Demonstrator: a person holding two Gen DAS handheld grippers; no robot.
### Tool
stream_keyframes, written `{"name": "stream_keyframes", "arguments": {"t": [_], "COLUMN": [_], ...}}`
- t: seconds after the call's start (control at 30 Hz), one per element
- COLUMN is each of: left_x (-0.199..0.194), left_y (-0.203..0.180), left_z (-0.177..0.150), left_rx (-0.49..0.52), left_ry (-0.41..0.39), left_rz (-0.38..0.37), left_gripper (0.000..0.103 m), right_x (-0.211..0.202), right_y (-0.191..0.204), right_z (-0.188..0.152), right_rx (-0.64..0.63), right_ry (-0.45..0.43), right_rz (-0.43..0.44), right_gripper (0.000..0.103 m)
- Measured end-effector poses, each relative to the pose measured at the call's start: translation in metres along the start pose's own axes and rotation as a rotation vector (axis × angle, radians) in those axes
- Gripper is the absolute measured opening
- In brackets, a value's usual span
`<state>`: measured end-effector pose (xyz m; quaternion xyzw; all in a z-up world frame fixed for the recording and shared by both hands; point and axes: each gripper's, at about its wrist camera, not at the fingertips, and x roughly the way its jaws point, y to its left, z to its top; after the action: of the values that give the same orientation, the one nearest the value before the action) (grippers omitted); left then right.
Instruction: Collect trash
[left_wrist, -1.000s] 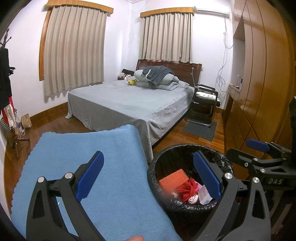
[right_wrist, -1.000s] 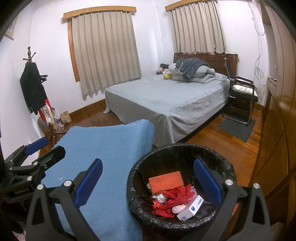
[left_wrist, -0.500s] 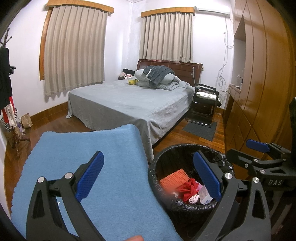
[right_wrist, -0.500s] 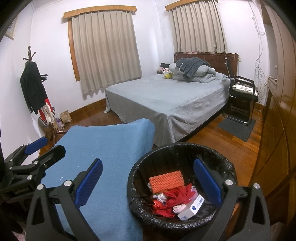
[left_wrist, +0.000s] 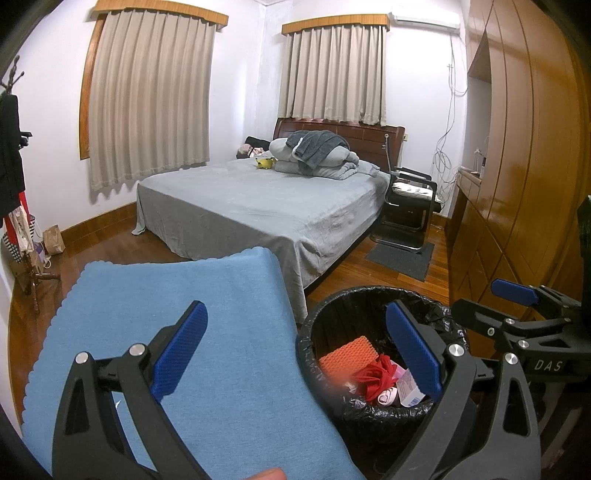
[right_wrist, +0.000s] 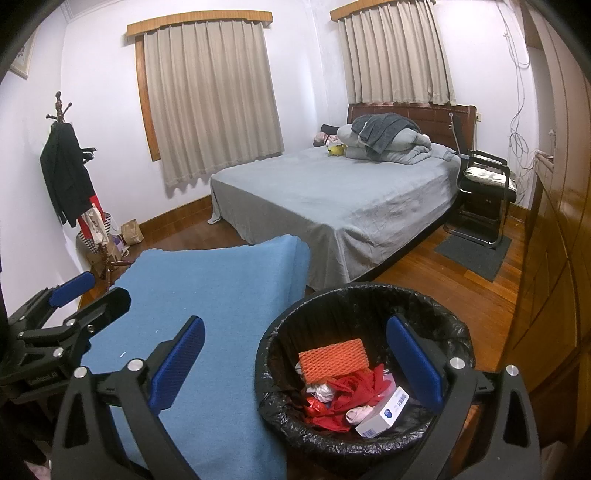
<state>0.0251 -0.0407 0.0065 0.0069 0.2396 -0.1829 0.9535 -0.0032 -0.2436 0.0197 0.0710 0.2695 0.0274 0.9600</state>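
A trash bin with a black liner (right_wrist: 364, 295) stands on the floor beside a table with a blue cloth (right_wrist: 221, 295). Inside lie an orange foam net (right_wrist: 334, 360), red crumpled plastic (right_wrist: 351, 391), a small white box (right_wrist: 384, 413) and white scraps. My right gripper (right_wrist: 295, 360) is open and empty, above the bin's left rim. My left gripper (left_wrist: 295, 354) is open and empty over the cloth's (left_wrist: 184, 314) right edge; the bin (left_wrist: 369, 295) shows to its right. Each gripper shows in the other's view, the right one (left_wrist: 517, 295) and the left one (right_wrist: 70, 291).
A grey bed (right_wrist: 332, 195) fills the middle of the room, with a black chair (right_wrist: 484, 177) and grey mat (right_wrist: 472, 254) beside it. A wooden wardrobe (left_wrist: 524, 166) runs along the right. A coat rack (right_wrist: 66, 166) and bags stand at the left wall.
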Motion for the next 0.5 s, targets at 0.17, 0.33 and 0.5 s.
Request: {"name": "stream_keyframes", "arguments": {"t": [0.17,0.33,0.5], "left_x": [0.0001,0.0000,0.0001], "left_y": [-0.0002,-0.0002,-0.0004], "left_z": [-0.0001,0.0001,0.0001], "left_rx": [-0.001,-0.001,-0.001], "left_ry": [0.000,0.000,0.002], "left_rz": [-0.001,0.000,-0.001], "left_gripper": [0.095,0.095,0.095], "right_x": [0.0006,0.0000,-0.0001], "right_y": [0.0009,0.0023,0.0024], "right_z": [0.0001,-0.0005,0.0001], "right_rx": [0.000,0.001,0.001], "right_ry": [0.001,0.002,0.002], "right_rz": [0.000,-0.001,-0.001], "right_gripper": [0.097,0.097,0.097]}}
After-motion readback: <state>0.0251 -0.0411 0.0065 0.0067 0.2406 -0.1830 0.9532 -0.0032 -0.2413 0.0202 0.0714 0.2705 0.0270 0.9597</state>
